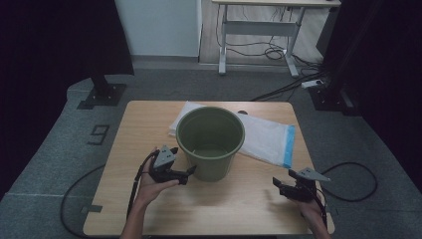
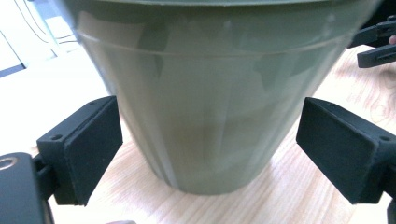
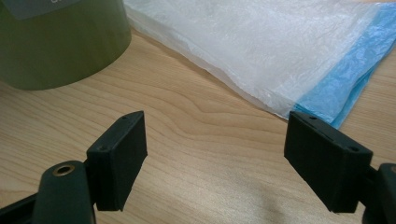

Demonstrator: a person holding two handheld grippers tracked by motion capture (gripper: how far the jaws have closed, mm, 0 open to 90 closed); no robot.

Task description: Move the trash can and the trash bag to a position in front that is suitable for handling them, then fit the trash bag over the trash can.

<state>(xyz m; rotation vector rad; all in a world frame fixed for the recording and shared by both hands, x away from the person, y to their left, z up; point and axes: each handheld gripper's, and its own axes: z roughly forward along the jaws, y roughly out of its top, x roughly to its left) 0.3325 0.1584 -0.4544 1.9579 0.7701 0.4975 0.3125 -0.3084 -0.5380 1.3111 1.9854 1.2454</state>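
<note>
The left claw (image 1: 191, 171) is wide open, with one black jaw on each side of the round dark green plastic bucket (image 1: 210, 142), low down near its bottom. In the left claw view the jaws stand a little way off from the bucket's wall on both sides, so they are not squeezing it. The bucket stands upright on the light wooden worktop (image 1: 224, 209), right in front of this claw. The right claw (image 1: 280, 185) is off to the other side, well apart from the bucket. Its jaws are open too, with nothing between them but bare wood. Just ahead of the right claw lies a flat stack of thin white plastic bags with a blue edge (image 3: 280, 56). The stack reaches behind the bucket, and the bucket seems to sit on one end of it. The bucket looks empty from above. I think the job is to put a bag into the bucket, and it looks like it has only just begun: no bag is picked up, and the bucket is not held. The bucket hides part of the bag stack. The bucket's top is cut off in the left claw view. I cannot tell how many bags are in the stack.
</note>
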